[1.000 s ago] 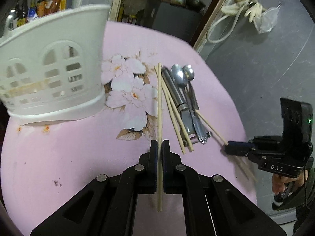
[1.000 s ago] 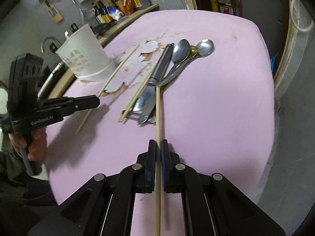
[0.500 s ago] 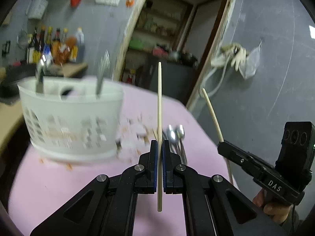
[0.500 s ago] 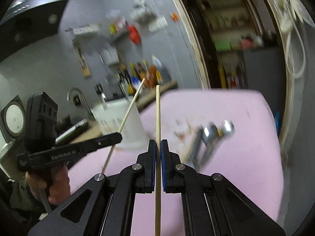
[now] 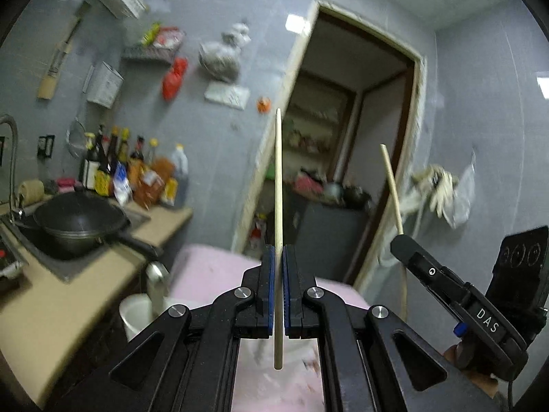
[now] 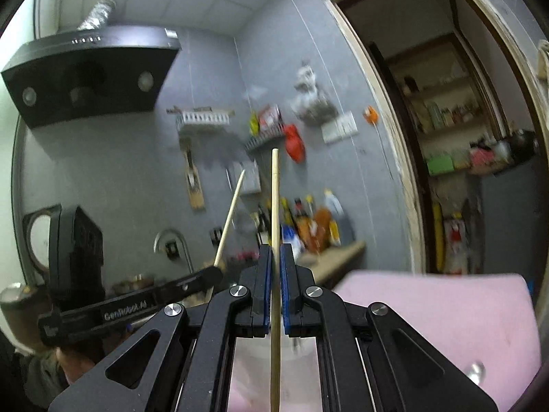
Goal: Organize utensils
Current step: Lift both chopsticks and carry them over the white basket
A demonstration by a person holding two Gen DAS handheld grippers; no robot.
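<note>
Left gripper (image 5: pixel 278 261) clamped on one chopstick (image 5: pixel 278 185), stick running straight up the left wrist view between the blue pads, tip against the grey wall; right gripper (image 6: pixel 273 261) likewise pinching a second chopstick (image 6: pixel 275 206), upright in its own view; both raised above the pink table (image 6: pixel 446 309); white utensil holder (image 5: pixel 137 312) low at left, blurred; black wok (image 5: pixel 79 219) on the counter (image 5: pixel 51 305).

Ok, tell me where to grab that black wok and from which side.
Grip the long black handle, not the bowl: the round wok is too wide for two fingers. The handle sticks out rightward toward the pink table, so come from that side, closing across its width.
</note>
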